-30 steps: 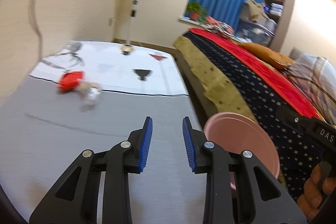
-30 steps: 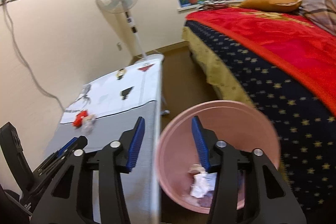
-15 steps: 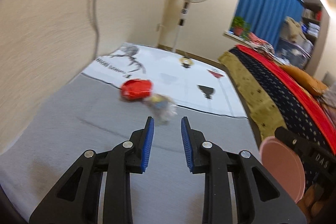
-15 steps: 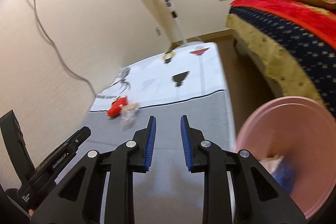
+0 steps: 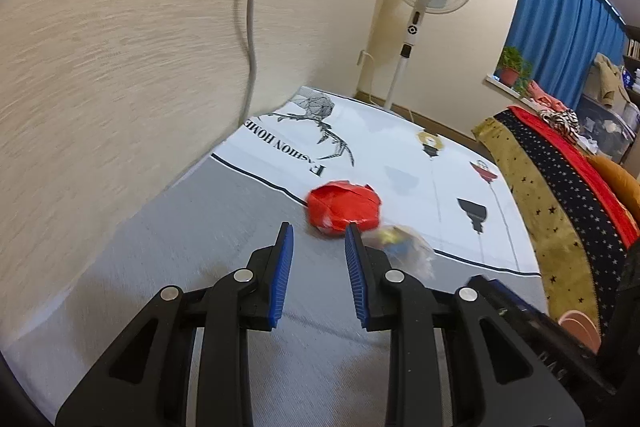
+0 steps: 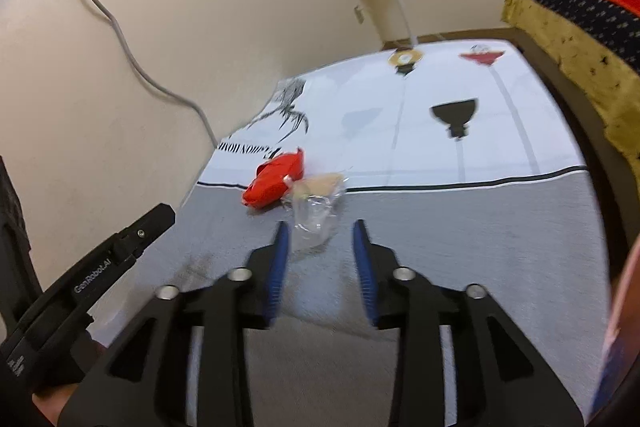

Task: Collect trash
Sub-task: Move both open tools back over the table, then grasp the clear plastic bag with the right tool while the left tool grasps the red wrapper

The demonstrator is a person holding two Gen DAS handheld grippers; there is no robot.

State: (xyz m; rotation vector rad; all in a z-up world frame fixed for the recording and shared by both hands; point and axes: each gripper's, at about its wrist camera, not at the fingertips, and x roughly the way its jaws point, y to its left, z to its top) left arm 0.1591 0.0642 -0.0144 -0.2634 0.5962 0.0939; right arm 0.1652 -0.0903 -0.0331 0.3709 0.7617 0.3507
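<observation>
Now close over the red wrapper [image 5: 343, 205] and clear wrapper [image 6: 314, 213] mid-surface, pink bin [image 5: 578, 327] behind; left gripper [image 5: 319, 239] and right gripper [image 6: 320, 241] spread, empty, ready for pickup.

the grey cloth [image 6: 460, 227] lies bare right of the clear wrapper [image 6: 314, 215], giving room to pass there. the wall [image 5: 120, 67] closes off the left, and the red wrapper [image 5: 344, 205] sits just beyond, seemingly touching the clear one, though blur hides the contact.
</observation>
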